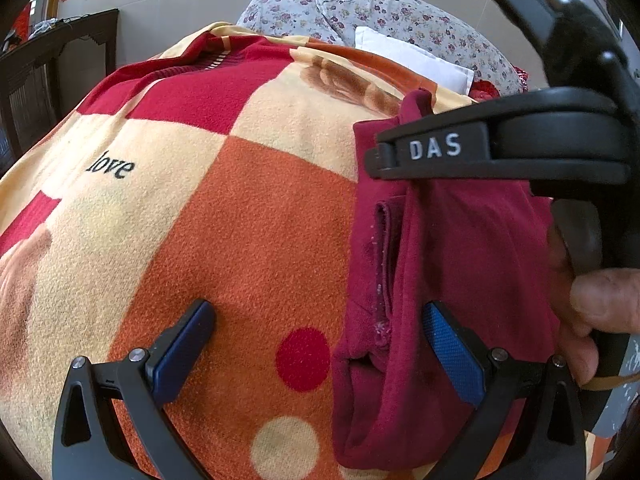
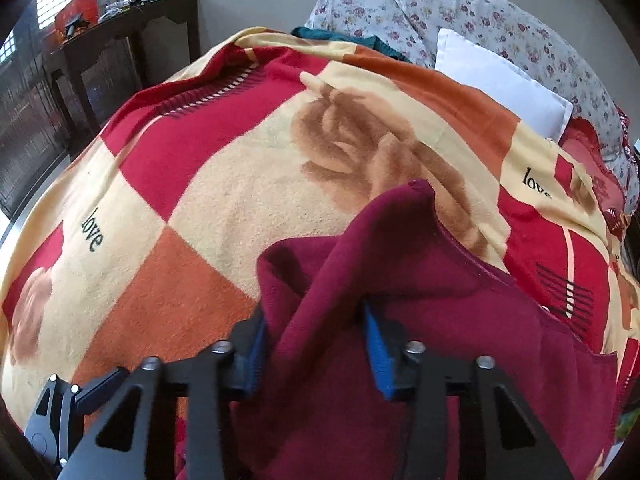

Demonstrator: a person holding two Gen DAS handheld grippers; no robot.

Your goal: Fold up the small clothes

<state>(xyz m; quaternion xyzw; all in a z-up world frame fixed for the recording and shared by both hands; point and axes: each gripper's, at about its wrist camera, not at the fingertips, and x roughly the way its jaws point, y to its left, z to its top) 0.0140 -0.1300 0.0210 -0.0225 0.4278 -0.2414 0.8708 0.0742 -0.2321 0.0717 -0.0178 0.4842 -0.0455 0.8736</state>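
Note:
A maroon garment (image 1: 472, 248) lies on a checked red, orange and cream blanket (image 1: 224, 208). My left gripper (image 1: 320, 344) is open, low over the blanket, with its right finger (image 1: 452, 356) on the garment's left part and its left finger on bare blanket. The right gripper's black body marked DAS (image 1: 436, 148) reaches over the garment in the left wrist view. In the right wrist view my right gripper (image 2: 316, 344) has maroon cloth (image 2: 400, 280) bunched between its blue pads (image 2: 376, 344) and lifted into a fold.
Floral pillows (image 2: 472, 12) and a white pillow (image 2: 500, 80) lie at the head of the bed. A dark wooden table (image 2: 120, 44) stands at the left by the window. A teal cloth (image 2: 344, 40) shows at the blanket's far edge.

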